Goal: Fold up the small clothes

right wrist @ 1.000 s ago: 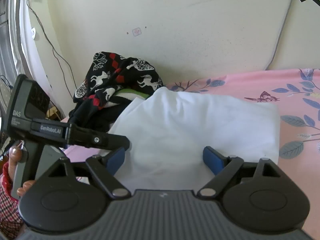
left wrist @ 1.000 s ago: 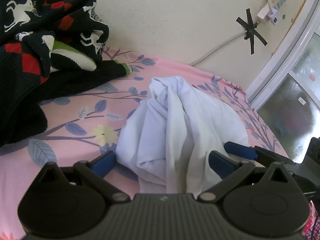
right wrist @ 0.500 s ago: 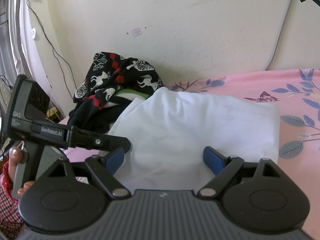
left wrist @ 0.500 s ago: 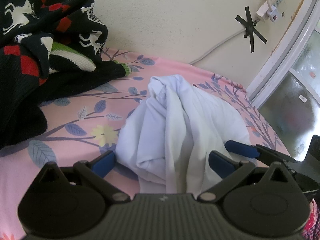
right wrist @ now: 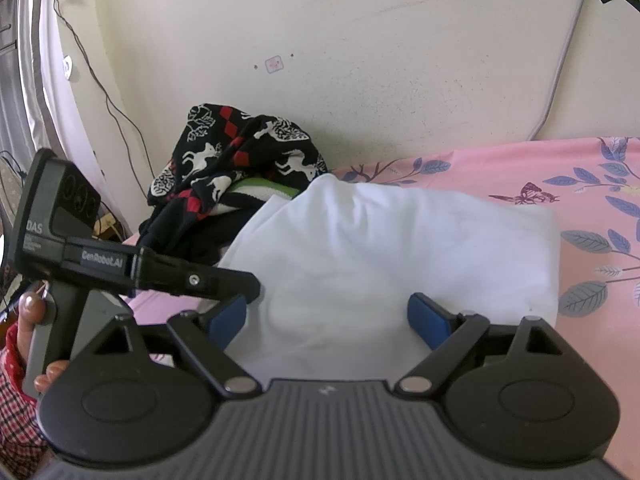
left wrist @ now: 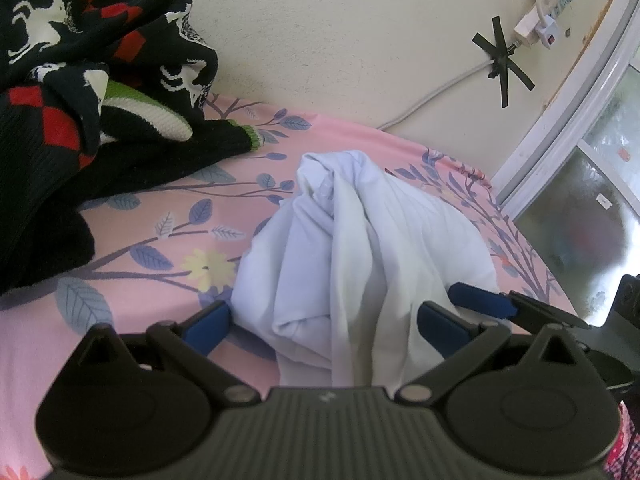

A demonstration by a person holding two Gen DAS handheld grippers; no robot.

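Note:
A white garment (left wrist: 360, 248) lies bunched and partly folded on the pink floral bedsheet (left wrist: 160, 240). My left gripper (left wrist: 324, 320) is open, its blue pads on either side of the garment's near edge, holding nothing. In the right wrist view the same white garment (right wrist: 400, 248) looks smoother, with a squared right edge. My right gripper (right wrist: 328, 316) is open around its near edge. The left gripper's body (right wrist: 120, 264) shows at the left of the right wrist view, and one blue fingertip of the right gripper (left wrist: 480, 300) shows at the right of the left wrist view.
A black knit sweater with red diamonds and white animals (left wrist: 80, 100) is heaped at the far left against the wall (right wrist: 240, 160). A white cable taped to the wall (left wrist: 440, 92) runs behind the bed. A window frame (left wrist: 580, 100) stands on the right.
Almost nothing has moved. Both grippers stay open at the white garment's near edge, with only a slight drift of the views.

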